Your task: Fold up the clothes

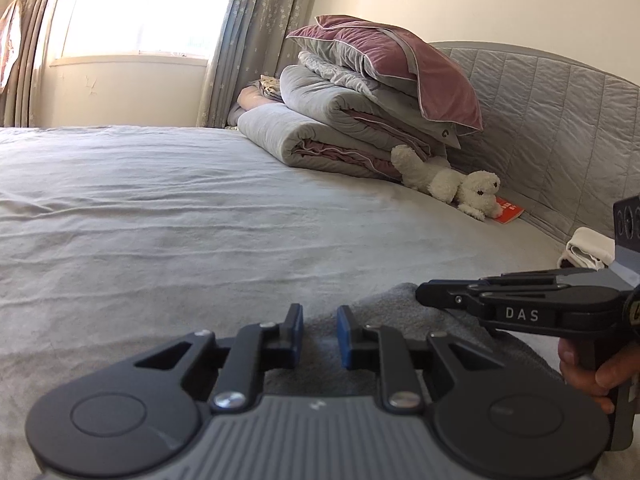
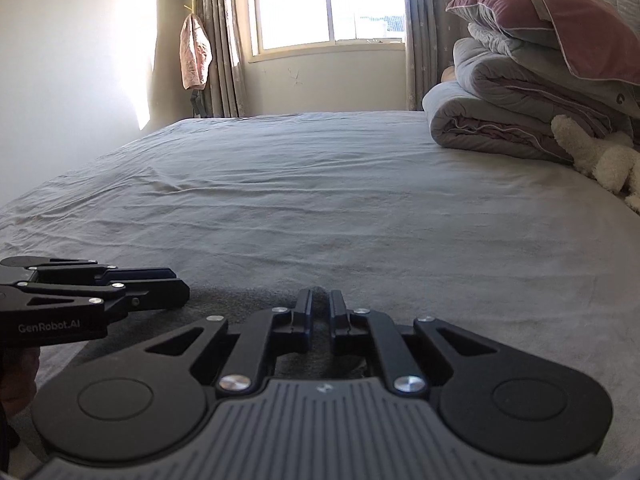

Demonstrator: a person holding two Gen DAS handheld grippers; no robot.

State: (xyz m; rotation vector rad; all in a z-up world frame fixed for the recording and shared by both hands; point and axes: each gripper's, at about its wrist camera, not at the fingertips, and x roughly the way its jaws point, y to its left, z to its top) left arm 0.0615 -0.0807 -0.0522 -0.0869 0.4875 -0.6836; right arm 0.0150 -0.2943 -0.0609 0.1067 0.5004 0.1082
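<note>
Left wrist view shows the left gripper (image 1: 318, 334) parted a little above a grey garment (image 1: 384, 304) at the near edge of the bed (image 1: 200, 220); the right gripper (image 2: 320, 312) is nearly closed, and whether it pinches cloth I cannot tell. The garment looks plush, thick and bunched, its outline mostly hidden, so the scene fits either an edge being gathered for a fold or a finished fold being let go.

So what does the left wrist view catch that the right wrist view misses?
Left wrist only: the quilted headboard, a red booklet, white folded cloth.
Right wrist only: pink cloth hanging by the curtain, the left wall.
Both: grey garment under both grippers, left gripper, right gripper, stacked bedding, plush toy, window.
</note>
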